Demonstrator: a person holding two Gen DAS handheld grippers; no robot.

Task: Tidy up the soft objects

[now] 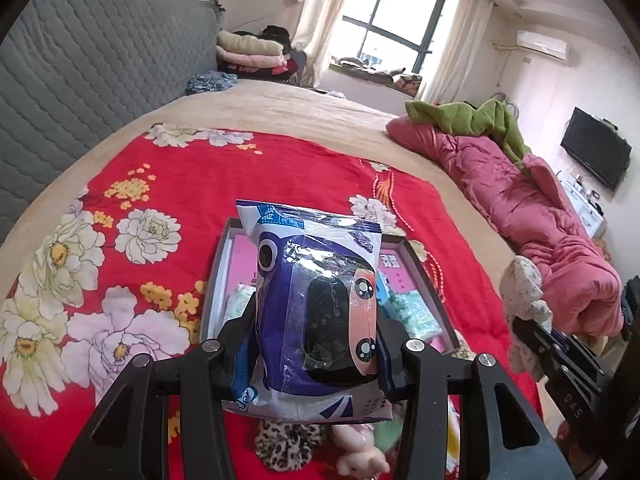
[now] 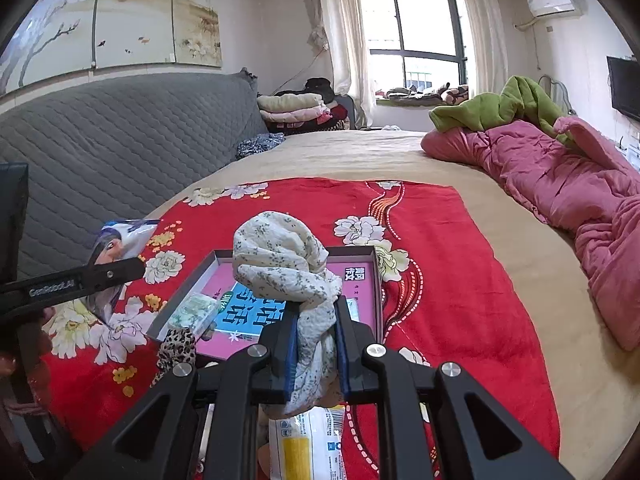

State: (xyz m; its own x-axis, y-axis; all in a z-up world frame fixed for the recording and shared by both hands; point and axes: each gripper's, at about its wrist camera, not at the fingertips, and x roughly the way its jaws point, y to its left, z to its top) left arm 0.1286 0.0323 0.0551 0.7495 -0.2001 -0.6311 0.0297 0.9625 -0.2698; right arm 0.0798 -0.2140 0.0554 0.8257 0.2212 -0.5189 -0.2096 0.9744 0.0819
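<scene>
Nearest to me, my left gripper has its jaws about half apart and clamped on the sides of a blue-and-white plastic packet, lifted clear of the bed. My right gripper has its jaws squeezed narrow on a bunched floral cloth, which bulges up above the fingers and hangs below them.

Beneath my hands, loose things lie on the red floral blanket: a leopard-print piece, a pink soft toy and a white-and-yellow packet. I judge these are yet to be sorted.

Just beyond sits the shallow box with a pink printed bottom. A small pale green packet lies inside near its left wall, and the left view shows another patterned green one toward the right. So the box has a start, but most of its floor is bare.

I reckon the job is partway through: two items are in my grip above the box and not yet set down.

Farther off, a rumpled pink quilt with a green blanket lies along the bed's far side.
</scene>
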